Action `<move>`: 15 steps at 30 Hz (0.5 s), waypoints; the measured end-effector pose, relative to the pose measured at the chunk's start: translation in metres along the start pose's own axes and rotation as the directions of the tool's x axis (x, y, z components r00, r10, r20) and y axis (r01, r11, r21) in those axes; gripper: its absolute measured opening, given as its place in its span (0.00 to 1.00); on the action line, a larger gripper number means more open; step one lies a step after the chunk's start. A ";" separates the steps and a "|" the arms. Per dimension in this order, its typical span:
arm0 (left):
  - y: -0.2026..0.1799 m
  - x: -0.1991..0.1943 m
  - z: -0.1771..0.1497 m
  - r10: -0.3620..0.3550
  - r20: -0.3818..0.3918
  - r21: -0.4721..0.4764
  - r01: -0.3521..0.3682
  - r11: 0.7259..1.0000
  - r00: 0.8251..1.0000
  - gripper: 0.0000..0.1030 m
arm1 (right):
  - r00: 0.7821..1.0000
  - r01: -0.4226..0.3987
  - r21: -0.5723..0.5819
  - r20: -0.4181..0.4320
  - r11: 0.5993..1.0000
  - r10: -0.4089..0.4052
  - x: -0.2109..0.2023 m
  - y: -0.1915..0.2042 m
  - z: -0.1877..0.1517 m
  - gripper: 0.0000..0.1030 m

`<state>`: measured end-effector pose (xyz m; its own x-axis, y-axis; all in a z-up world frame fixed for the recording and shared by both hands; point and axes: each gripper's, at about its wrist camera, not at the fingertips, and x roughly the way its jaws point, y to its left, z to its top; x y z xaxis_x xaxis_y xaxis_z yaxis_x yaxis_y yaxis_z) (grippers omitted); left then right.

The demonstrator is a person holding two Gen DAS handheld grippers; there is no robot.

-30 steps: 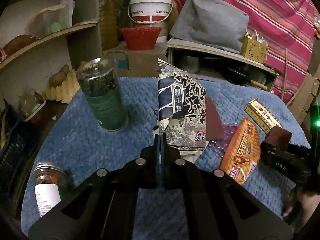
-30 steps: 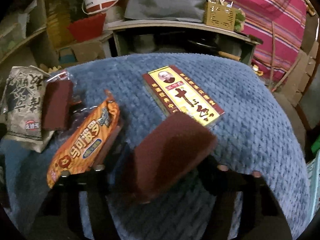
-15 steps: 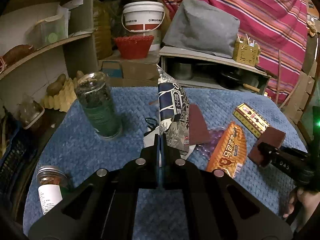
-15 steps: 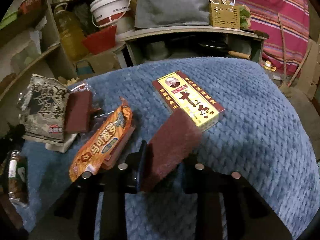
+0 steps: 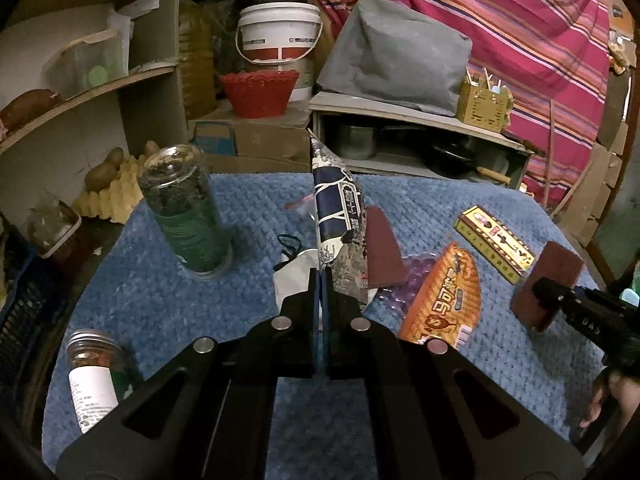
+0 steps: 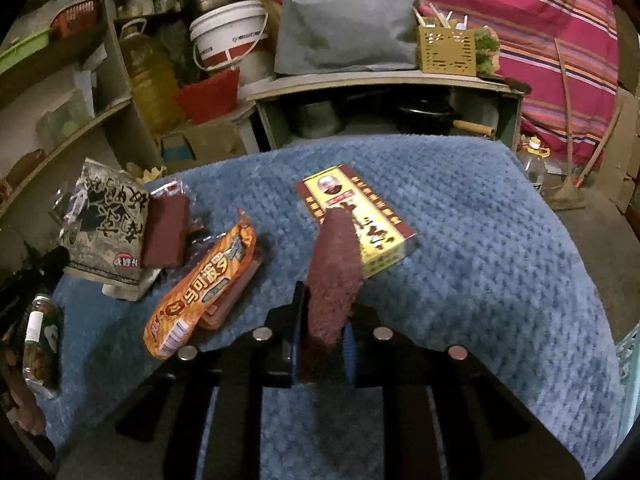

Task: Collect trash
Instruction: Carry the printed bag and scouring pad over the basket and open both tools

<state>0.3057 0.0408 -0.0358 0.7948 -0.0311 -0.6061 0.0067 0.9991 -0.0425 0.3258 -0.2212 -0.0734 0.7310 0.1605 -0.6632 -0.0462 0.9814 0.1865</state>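
My left gripper (image 5: 320, 276) is shut on a blue-and-white printed snack bag (image 5: 340, 220) and holds it upright above the blue cloth; the bag also shows in the right wrist view (image 6: 108, 224). My right gripper (image 6: 324, 344) is shut on a dark red scouring pad (image 6: 332, 280) and holds it on edge above the cloth; the pad shows at the right of the left wrist view (image 5: 546, 286). An orange snack wrapper (image 5: 440, 296) (image 6: 204, 292), a second dark red pad (image 5: 380, 252) (image 6: 166, 232) and a yellow box (image 5: 494, 242) (image 6: 376, 216) lie on the cloth.
A glass jar of dark leaves (image 5: 184, 208) stands at the left, and a small labelled jar (image 5: 94, 376) near the front left edge. White paper (image 5: 296, 280) lies under the bag. Shelves (image 5: 80, 96), a white bucket (image 5: 280, 36) and a low cabinet (image 5: 400, 112) crowd the back.
Both grippers have lifted and pulled back. The snack bag has turned edge-on in the left gripper. The red pad has turned from flat to on edge in the right gripper.
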 end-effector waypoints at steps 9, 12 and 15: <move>-0.032 -0.030 0.003 -0.055 0.041 0.073 0.051 0.996 0.998 0.00 | 0.998 -0.017 0.027 0.066 0.999 0.016 -0.042 -0.026 0.003 0.16; -0.055 -0.043 0.004 -0.066 0.049 0.120 0.060 0.991 0.997 0.00 | 0.996 -0.018 0.062 0.087 0.998 0.012 -0.067 -0.052 0.002 0.16; -0.080 -0.059 0.001 -0.117 0.053 0.151 0.108 0.983 0.992 0.00 | 0.996 0.013 0.056 0.087 0.998 -0.018 -0.087 -0.076 -0.007 0.16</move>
<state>0.2591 -0.0372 0.0043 0.8196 -0.1462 -0.5539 0.1838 0.9829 0.0126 0.2611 -0.3091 -0.0346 0.7879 0.1330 -0.6013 0.0019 0.9759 0.2184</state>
